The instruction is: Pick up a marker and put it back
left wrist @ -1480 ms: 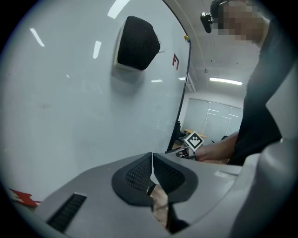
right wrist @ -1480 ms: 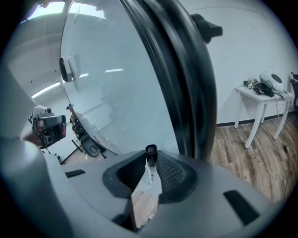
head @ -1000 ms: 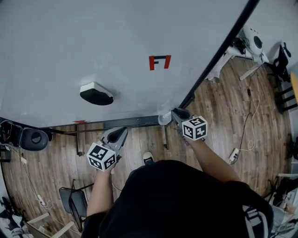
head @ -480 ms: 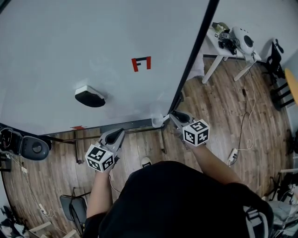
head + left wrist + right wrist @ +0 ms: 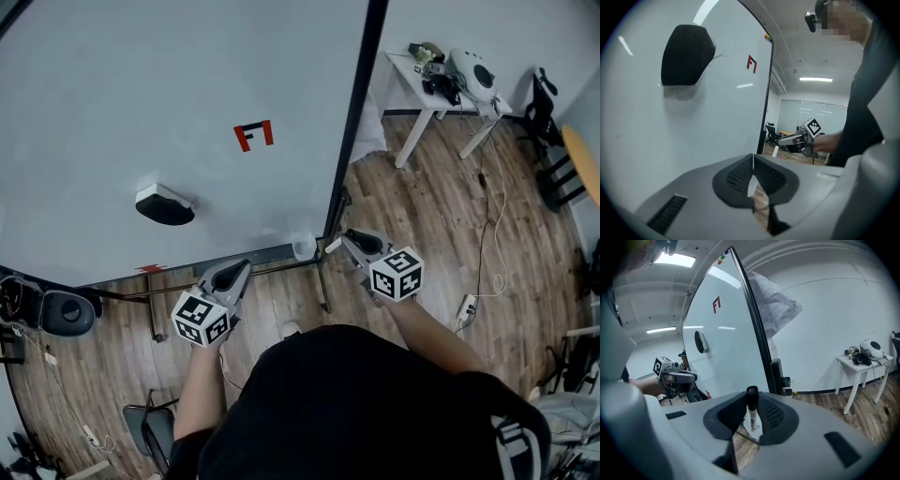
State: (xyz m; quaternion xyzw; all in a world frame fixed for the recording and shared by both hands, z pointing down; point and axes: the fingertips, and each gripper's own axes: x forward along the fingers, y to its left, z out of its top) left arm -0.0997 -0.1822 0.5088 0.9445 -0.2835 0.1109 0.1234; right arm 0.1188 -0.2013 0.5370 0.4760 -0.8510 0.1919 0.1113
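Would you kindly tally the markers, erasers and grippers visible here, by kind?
marker: 1, clamped in the right gripper
eraser: 1, on the whiteboard
grippers: 2, the left gripper shut and empty
Total: 4

The marker [image 5: 751,414] stands upright between the fingers of the right gripper [image 5: 339,244], touching both pads. Just left of those fingertips, a cup [image 5: 303,247] sits on the ledge [image 5: 272,251] of the whiteboard [image 5: 141,94]. The fingers of the left gripper [image 5: 238,270] lie just before that ledge. The eraser [image 5: 164,206] is on the board, ahead and left of them. A small table [image 5: 405,67] stands well ahead and right of the right fingers.
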